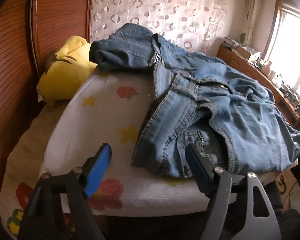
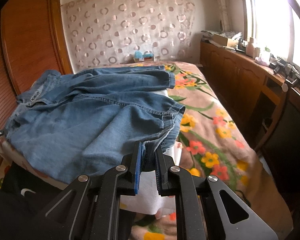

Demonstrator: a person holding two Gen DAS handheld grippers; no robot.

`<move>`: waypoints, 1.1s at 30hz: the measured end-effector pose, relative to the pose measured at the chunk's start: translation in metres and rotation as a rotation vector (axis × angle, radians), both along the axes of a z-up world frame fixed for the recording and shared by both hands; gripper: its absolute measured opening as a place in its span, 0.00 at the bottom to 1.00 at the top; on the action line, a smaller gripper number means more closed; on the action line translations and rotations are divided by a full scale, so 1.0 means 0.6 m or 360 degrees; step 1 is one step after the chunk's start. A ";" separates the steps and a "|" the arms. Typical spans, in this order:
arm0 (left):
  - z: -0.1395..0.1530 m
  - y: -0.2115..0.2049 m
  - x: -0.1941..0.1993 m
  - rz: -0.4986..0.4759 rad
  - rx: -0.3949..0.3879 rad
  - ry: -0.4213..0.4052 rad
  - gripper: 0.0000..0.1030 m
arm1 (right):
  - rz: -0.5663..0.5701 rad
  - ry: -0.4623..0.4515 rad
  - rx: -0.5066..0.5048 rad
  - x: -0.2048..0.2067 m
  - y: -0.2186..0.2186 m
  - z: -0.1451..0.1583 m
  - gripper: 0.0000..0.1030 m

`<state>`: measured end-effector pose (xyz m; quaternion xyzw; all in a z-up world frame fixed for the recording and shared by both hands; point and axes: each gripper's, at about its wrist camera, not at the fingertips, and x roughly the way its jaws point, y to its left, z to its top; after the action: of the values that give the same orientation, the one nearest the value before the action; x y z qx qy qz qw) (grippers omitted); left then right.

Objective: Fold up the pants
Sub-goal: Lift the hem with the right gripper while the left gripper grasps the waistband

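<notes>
1. Left wrist view: your left gripper (image 1: pixel 149 160) stands with jaws apart, empty, its right finger just at the near edge of the pants (image 1: pixel 200 100). One pair of pants lies crumpled on a white printed pad (image 1: pixel 102 120) on the bed; one yellow plush toy (image 1: pixel 64 74) sits beside it. Close on a single hem or waistband edge, not on bunched layers.
2. Right wrist view: your right gripper (image 2: pixel 148 160) is clamped on a fold of the pants' near edge. Both legs, two counted, stretch toward the far wall across the floral blanket (image 2: pixel 220 124). Keep tension low and lift evenly, so that the cloth spreads rather than drags.
</notes>
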<state>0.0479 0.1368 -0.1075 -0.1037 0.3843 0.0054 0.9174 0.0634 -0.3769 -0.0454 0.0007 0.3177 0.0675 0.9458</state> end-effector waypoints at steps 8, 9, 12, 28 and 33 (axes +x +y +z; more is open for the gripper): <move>-0.005 -0.005 0.004 -0.0018 0.0095 -0.0021 0.48 | 0.0002 -0.0004 -0.0003 -0.001 0.001 0.000 0.09; -0.004 -0.005 0.004 -0.0033 0.0085 -0.0025 0.38 | -0.0009 -0.0016 -0.0006 -0.002 0.001 0.001 0.09; 0.000 -0.005 0.007 -0.0072 0.0023 0.0007 0.27 | -0.0022 -0.0063 0.0006 -0.002 0.001 0.008 0.08; 0.161 -0.017 -0.047 -0.0089 0.0081 -0.0400 0.05 | -0.0011 -0.0298 -0.0047 0.008 -0.007 0.091 0.05; 0.191 0.004 -0.057 -0.0060 0.0055 -0.0474 0.05 | -0.0003 -0.0417 -0.0090 0.005 -0.012 0.147 0.04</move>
<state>0.0137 0.1392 0.0073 -0.0803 0.2458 -0.0208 0.9658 0.0662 -0.3841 0.0430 -0.0345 0.1934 0.0572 0.9789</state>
